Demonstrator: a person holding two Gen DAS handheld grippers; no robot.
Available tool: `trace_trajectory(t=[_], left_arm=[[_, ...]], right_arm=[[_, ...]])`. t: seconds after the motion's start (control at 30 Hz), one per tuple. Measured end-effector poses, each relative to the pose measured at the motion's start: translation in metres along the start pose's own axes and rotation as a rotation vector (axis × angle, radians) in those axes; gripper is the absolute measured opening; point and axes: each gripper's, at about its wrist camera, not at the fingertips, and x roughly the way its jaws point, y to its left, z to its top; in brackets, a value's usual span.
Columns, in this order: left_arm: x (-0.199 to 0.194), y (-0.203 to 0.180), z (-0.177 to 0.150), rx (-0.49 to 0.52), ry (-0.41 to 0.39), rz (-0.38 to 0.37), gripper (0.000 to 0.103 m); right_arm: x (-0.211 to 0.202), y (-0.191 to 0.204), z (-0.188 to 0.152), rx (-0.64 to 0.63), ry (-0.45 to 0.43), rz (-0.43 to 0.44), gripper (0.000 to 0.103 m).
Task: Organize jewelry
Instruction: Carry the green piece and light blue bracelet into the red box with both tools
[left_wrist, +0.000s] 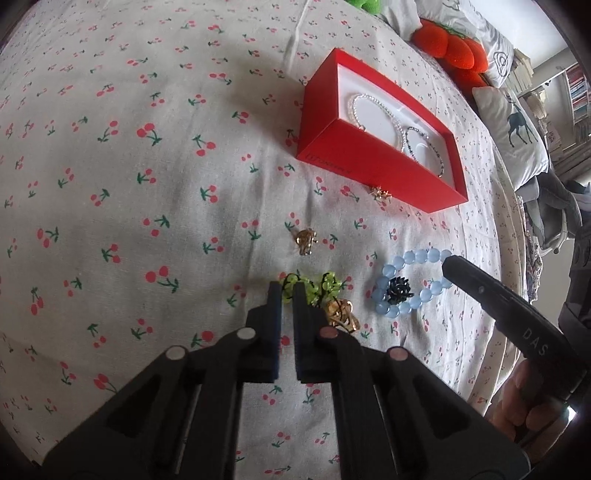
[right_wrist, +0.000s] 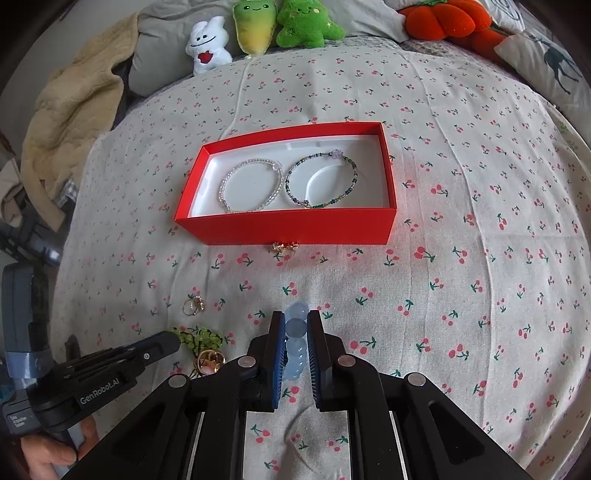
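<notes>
A bed (right_wrist: 461, 184) in cherry-print cloth carries a red box (right_wrist: 288, 225). Near the box's front wall lie gold rings (right_wrist: 194, 305), a green bead bracelet (right_wrist: 199, 338) and a blue bead bracelet (left_wrist: 410, 284).

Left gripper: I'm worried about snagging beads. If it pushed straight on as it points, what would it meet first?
Probably the green bead bracelet: the left gripper has shut on its near edge, with the cherry-print bedsheet right beneath.

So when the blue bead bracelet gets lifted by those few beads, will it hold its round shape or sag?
Probably sag: the blue bead bracelet looks like separate round beads on a string, so the loop should hang below the right tongs, which are shut on only a few beads. The smooth, glossy beads may slip or roll between the pads. The dark flower charm could weigh one side down.
</notes>
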Motion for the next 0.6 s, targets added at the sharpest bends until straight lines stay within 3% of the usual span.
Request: trace_trajectory(t=[0.1,0.6], left_arm=[[-0.018,-0.01,0.002,0.038,-0.067,-0.005,0.006],[-0.078,-0.035,0.013,0.111,-0.237,-0.11,0.006]], right_arm=[[-0.008,0.0,0.002,-0.003,-0.02,0.011,0.012],[-0.051,0.003,0.009,0.019,-0.121,0.073,0.012]])
